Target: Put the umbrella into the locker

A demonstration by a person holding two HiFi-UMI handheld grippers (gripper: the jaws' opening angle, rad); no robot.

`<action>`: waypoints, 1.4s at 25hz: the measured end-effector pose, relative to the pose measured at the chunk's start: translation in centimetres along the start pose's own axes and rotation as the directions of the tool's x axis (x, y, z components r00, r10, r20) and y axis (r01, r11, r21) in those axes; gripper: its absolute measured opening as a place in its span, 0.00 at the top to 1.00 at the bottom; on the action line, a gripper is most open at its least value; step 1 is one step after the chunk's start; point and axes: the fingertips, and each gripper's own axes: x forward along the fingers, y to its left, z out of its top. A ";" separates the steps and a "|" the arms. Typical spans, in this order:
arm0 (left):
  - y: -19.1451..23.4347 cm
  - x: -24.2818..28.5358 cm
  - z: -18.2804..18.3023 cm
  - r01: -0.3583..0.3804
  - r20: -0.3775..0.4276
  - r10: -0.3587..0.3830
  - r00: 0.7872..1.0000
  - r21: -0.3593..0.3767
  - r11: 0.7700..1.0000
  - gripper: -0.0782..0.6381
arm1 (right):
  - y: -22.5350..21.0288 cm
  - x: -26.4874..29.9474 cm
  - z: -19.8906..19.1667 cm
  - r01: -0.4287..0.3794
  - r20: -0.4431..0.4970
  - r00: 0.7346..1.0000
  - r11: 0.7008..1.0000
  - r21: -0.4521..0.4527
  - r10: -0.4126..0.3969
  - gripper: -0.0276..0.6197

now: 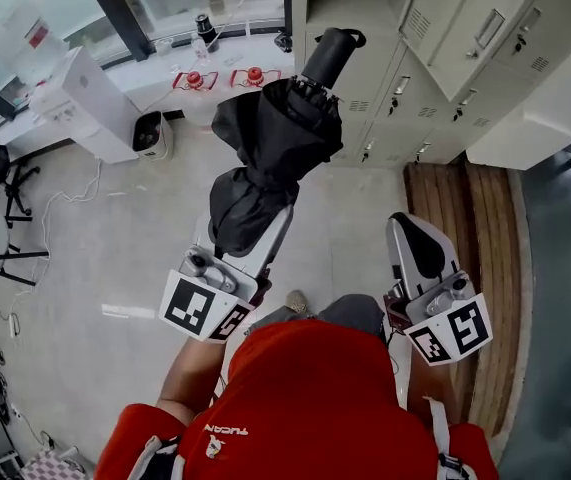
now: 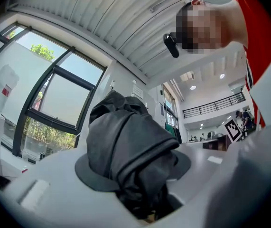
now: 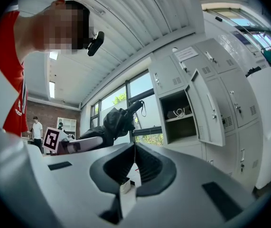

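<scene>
Black, loosely folded umbrella [image 1: 275,138] in the left hand-held gripper [image 1: 265,230] points handle-first, seemingly toward the open locker [image 3: 175,106].

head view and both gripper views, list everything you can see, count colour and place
umbrella: one, black, folded, in the left gripper, handle toward the lockers
lockers: one bank, light grey, ahead right; one door stands open in the right gripper view
cabinet: one, white, by the window, left
red objects: two, red, below the window
wooden strip: one, brown, on the floor by the lockers
shirt: one, red, on the person, bottom edge
left gripper: one, white, jaws shut on the umbrella
right gripper: one, white, jaws together, empty
</scene>
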 end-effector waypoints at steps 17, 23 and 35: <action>6.8 10.5 -5.1 -0.068 -0.082 0.068 0.994 -0.006 0.998 0.59 | -7.8 7.9 -1.2 -0.005 -0.011 1.000 1.000 -0.002 0.005 0.95; 8.8 16.7 -6.5 -0.104 -0.112 0.104 0.988 0.014 0.995 0.59 | -12.6 11.5 -0.8 -0.044 0.003 0.999 0.999 -0.026 0.044 0.95; 11.0 28.6 -10.9 -0.175 -0.156 0.178 0.972 0.035 0.984 0.59 | -22.1 16.5 -0.5 -0.093 0.003 0.996 0.995 -0.023 0.093 0.95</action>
